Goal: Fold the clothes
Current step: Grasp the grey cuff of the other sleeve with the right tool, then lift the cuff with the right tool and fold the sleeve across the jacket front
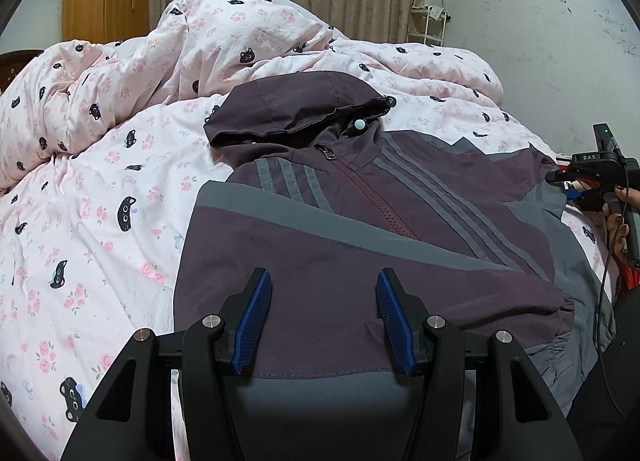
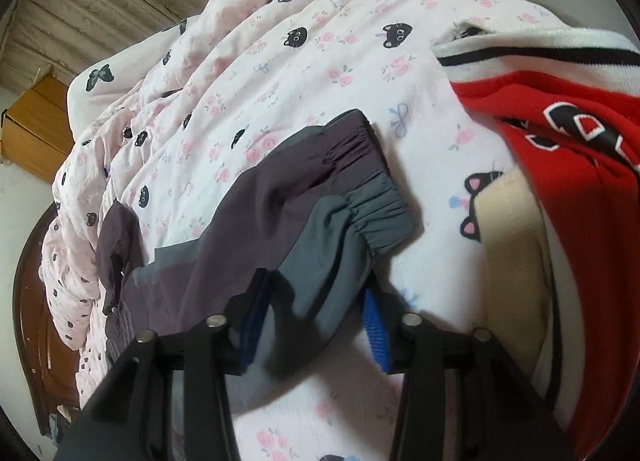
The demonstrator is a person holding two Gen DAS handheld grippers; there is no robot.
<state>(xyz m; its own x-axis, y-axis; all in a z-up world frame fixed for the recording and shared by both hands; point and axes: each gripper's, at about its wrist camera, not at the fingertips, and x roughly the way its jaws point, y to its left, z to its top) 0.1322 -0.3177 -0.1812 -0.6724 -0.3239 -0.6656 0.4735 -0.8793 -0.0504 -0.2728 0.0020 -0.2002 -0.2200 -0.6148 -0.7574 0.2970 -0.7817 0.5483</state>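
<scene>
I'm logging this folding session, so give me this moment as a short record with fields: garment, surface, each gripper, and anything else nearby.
garment: purple and grey hooded jacket, zipped, lying front up, one sleeve folded across its chest
surface: pink quilt printed with cats and roses
left gripper: open, above the jacket's lower front, holding nothing
right gripper: open, its fingers either side of the jacket's sleeve, not closed on it
sleeve cuff: elastic, grey and purple, resting on the quilt
nearby: red garment with white and black trim, beside the sleeve

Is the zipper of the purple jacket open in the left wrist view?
No, the zipper runs closed up the jacket to the collar.
</scene>
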